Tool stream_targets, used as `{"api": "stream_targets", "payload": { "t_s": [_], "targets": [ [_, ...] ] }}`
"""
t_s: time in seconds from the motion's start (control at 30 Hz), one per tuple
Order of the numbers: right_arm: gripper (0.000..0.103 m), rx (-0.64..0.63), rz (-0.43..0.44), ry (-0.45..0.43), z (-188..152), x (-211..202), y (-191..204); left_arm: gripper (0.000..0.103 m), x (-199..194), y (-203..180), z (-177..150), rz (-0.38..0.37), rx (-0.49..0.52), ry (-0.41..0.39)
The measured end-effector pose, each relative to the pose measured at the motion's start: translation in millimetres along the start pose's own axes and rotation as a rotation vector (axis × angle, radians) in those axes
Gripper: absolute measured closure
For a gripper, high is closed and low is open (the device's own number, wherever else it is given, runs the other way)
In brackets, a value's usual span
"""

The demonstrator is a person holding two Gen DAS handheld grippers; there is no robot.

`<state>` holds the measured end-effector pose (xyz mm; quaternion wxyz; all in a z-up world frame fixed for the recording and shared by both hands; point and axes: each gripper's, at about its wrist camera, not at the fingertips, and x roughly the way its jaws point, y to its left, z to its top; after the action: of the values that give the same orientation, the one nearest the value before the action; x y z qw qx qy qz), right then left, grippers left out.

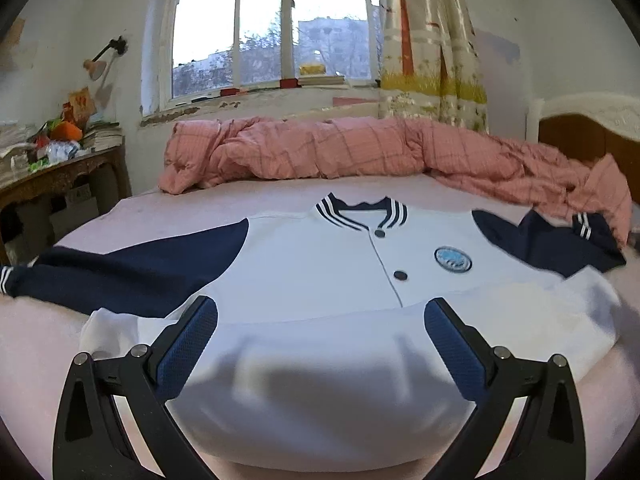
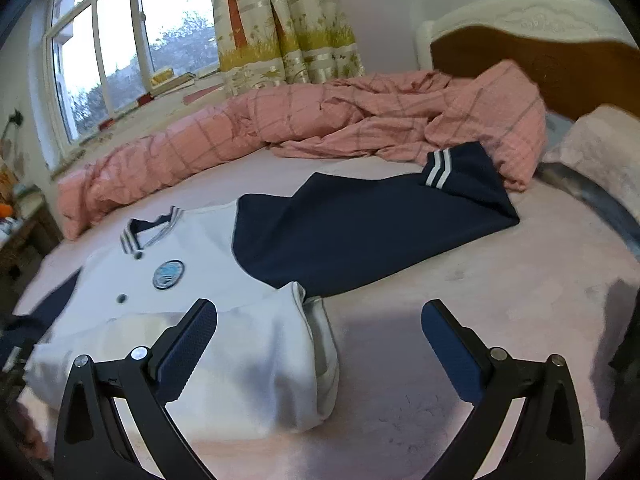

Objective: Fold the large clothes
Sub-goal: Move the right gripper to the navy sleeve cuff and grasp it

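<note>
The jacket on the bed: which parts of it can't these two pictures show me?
- Badge on the jacket: its design is too small and blurred in both views.
- Left sleeve cuff: cut off by the picture edge in the left wrist view.
- Bottom hem: folded up over the front, and the open jaws stand before it.
- Jacket's back: lies against the bed.

A pink bed fills the middle. Along its far edge lies a crumpled pink checked quilt. Behind the bed is a window, with a patterned curtain on its right. Left of the bed stands a cluttered wooden table; at the bed's right end rises a brown headboard.
</note>
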<state>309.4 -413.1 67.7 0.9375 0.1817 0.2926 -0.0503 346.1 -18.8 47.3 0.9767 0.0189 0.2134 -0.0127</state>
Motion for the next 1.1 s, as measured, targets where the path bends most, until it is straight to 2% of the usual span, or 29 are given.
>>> {"api": "stream_targets", "payload": {
  "t_s": [0.03,0.1,0.13,0.23,0.3,0.4,0.47,0.53,0.57,0.6,0.7,0.8,0.9,0.97,1.0,1.03,1.07,1.1],
  "targets": [
    [0.001,0.047,0.096,0.030,3,-2,-9,0.000,3,-1,0,0.000,0.011,0.007],
    [0.002,0.117,0.179,0.022,7,-12,-26,0.000,6,2,-1,-0.015,-0.003,0.019],
    [0.002,0.131,0.174,0.003,8,-18,-31,0.000,7,6,-2,-0.025,-0.021,0.024],
    [0.002,0.157,0.065,-0.067,14,-40,-56,0.000,11,16,-3,-0.042,-0.071,0.047],
    [0.002,0.249,0.034,-0.092,18,-43,-81,0.000,15,22,-6,-0.064,-0.107,0.066],
    [0.008,0.437,0.087,-0.073,27,-16,-115,0.000,22,33,-11,-0.096,-0.165,0.096],
    [0.009,0.517,0.086,0.006,35,29,-132,0.000,28,41,-13,-0.109,-0.210,0.124],
    [0.010,0.459,0.067,0.128,41,74,-139,0.000,31,43,-16,-0.093,-0.229,0.141],
    [0.012,0.448,0.061,0.160,40,91,-145,0.000,31,42,-16,-0.084,-0.227,0.141],
    [0.012,0.458,0.061,0.163,37,103,-150,0.000,31,41,-17,-0.078,-0.220,0.142],
    [0.014,0.462,0.096,0.071,36,114,-169,0.000,33,34,-17,-0.059,-0.191,0.152],
    [0.014,0.417,0.019,0.040,49,126,-170,0.000,35,32,-17,-0.044,-0.175,0.160],
    [0.027,0.367,-0.091,0.026,58,139,-166,0.000,36,32,-17,-0.037,-0.171,0.164],
    [0.048,0.363,-0.140,0.019,62,142,-164,0.000,38,31,-17,-0.029,-0.167,0.172],
    [0.052,0.372,-0.157,0.014,62,140,-165,0.000,39,30,-17,-0.020,-0.161,0.177],
    [0.067,0.379,-0.171,0.003,63,138,-166,0.000,39,28,-17,-0.012,-0.153,0.181],
    [0.096,0.380,-0.165,-0.014,64,135,-165,0.000,39,28,-16,-0.006,-0.147,0.180],
    [0.099,0.375,-0.142,-0.029,65,131,-163,0.000,39,27,-16,-0.004,-0.144,0.177]
  ]
}}
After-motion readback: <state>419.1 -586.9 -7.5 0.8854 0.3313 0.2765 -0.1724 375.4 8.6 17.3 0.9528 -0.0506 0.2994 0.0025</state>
